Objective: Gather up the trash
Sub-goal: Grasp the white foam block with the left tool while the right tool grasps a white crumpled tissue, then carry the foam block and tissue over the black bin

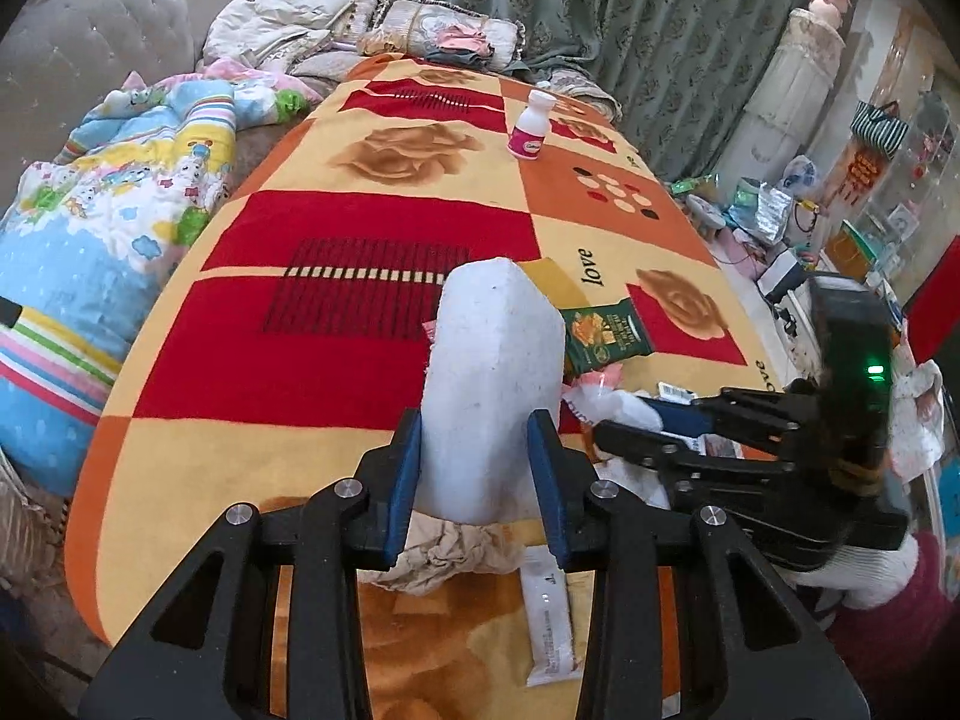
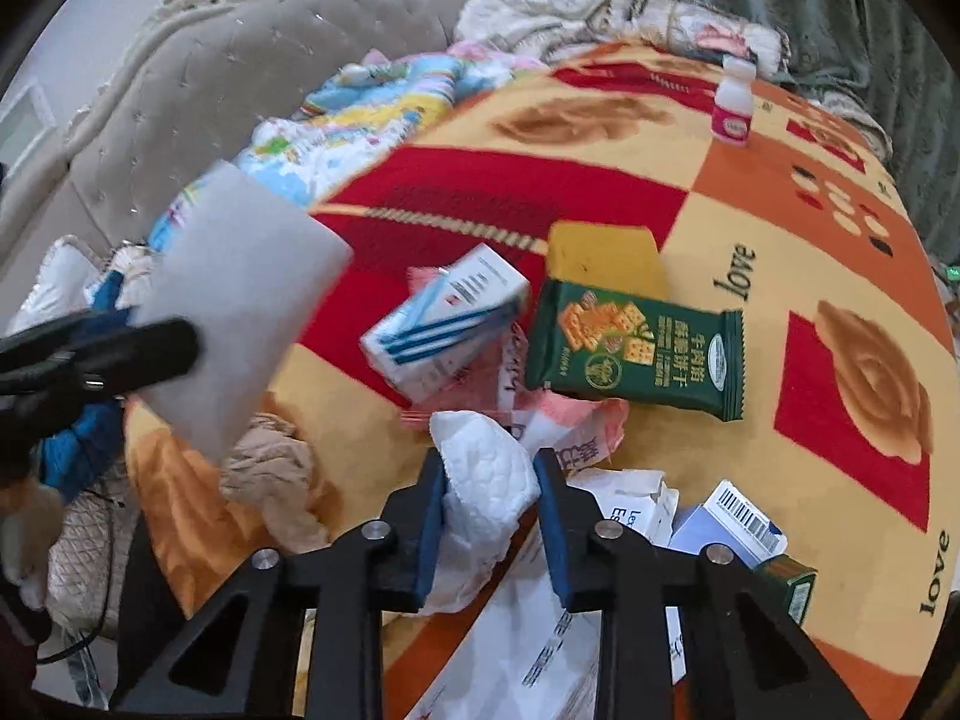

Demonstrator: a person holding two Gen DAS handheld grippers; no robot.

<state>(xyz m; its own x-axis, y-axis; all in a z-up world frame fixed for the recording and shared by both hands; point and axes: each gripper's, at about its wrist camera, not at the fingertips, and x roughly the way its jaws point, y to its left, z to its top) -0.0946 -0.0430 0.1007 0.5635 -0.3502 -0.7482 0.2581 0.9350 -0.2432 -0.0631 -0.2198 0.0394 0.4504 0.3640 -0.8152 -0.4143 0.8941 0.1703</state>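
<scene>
The left gripper (image 1: 474, 468) is clenched on a white foam block (image 1: 492, 384), its blue pads pressing the block's two sides near the lower end, the block standing upright and lifted above the patterned blanket (image 1: 336, 360) that covers the bed; in the right wrist view the same block (image 2: 240, 312) appears tilted at the left, above a crumpled beige paper (image 2: 270, 480) that lies near the blanket's near left edge; the right gripper (image 2: 489, 516) is clamped on a crumpled white tissue (image 2: 486, 480), which bulges up between the blue pads; the tissue sits at the near edge of the blanket, in the middle of a heap of trash; just beyond it lies a torn pink-and-white wrapper (image 2: 570, 426), and past that a green cracker packet (image 2: 636, 348) lies flat, its far edge overlapping a yellow card box (image 2: 600, 252); to the left of the packet a white box with blue stripes (image 2: 444, 324) lies tilted on the wrapper; to the right of the right gripper are a torn white carton (image 2: 642, 504), a white box with a barcode (image 2: 744, 522) and a small green box (image 2: 792, 588), all close to the near edge; a long white sachet (image 1: 549, 624) lies under the left gripper; a small white bottle with a pink label (image 2: 733, 111) stands upright far off, toward the far right corner of the blanket, well apart from the heap; a colourful quilt (image 1: 108, 228) lies bunched along the blanket's left edge.
</scene>
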